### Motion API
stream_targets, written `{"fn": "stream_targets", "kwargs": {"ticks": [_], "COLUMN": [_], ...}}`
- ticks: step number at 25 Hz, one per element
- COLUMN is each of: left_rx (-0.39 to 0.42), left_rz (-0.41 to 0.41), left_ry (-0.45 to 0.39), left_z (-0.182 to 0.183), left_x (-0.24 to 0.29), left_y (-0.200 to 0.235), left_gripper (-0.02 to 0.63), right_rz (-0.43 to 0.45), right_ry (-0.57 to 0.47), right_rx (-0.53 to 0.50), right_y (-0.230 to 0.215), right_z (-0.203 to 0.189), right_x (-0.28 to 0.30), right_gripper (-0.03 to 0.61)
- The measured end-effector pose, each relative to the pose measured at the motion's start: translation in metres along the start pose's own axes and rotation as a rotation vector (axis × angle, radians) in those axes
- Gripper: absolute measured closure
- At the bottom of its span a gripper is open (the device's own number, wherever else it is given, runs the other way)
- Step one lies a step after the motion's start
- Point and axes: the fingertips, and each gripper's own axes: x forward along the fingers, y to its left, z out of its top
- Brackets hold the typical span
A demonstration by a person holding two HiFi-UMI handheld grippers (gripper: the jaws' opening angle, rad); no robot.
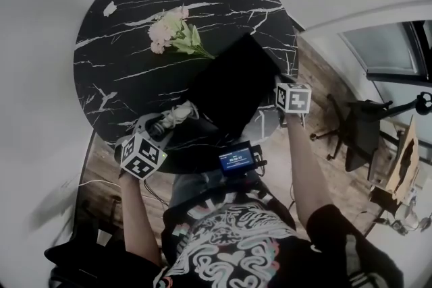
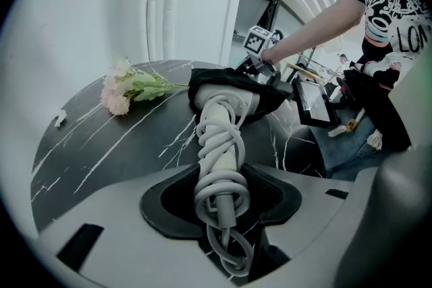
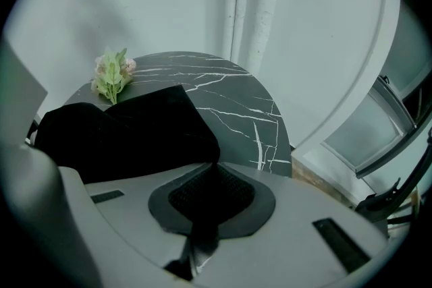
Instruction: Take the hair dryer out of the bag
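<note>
A white hair dryer [image 2: 221, 119], its cord wound round the handle, pokes out of the black bag's [image 2: 266, 92] mouth. My left gripper [image 2: 219, 195] is shut on the wrapped handle near its end. In the head view this gripper [image 1: 158, 133] sits at the table's near left edge with the hair dryer [image 1: 174, 116] ahead of it. The bag [image 1: 233, 88] lies in the middle of the table. My right gripper [image 3: 208, 197] is shut on a corner of the bag [image 3: 128, 131], with black cloth pinched between its jaws. It shows at the bag's right side [image 1: 278, 90] in the head view.
The round black marble table [image 1: 121, 57] carries a bunch of pink flowers [image 1: 174, 30] at the far side and a small white scrap [image 2: 59, 119]. A small lit screen [image 1: 236, 160] hangs at the person's waist. An office chair [image 1: 361, 131] stands right of the table.
</note>
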Motion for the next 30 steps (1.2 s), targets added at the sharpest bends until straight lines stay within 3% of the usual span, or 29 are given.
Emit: {"fn": "stream_targets", "kwargs": {"ticks": [4, 19, 30], "left_rx": [0.001, 0.016, 0.002], "left_rz": [-0.004, -0.019, -0.013], "left_ry": [-0.001, 0.02, 0.011], "left_z": [-0.004, -0.012, -0.02], "left_x": [-0.002, -0.013, -0.021], "left_y": [0.001, 0.002, -0.005], "left_gripper": [0.413, 0.413, 0.413], "right_rz": [-0.015, -0.013, -0.01], "right_ry": [0.016, 0.086, 0.1], "right_rx": [-0.051, 0.011, -0.006], "right_y": [0.002, -0.001, -0.002], "right_z": [0.0, -0.021, -0.025], "right_x": [0.0, -0.01, -0.011], "right_gripper": [0.554, 0.552, 0.552]}}
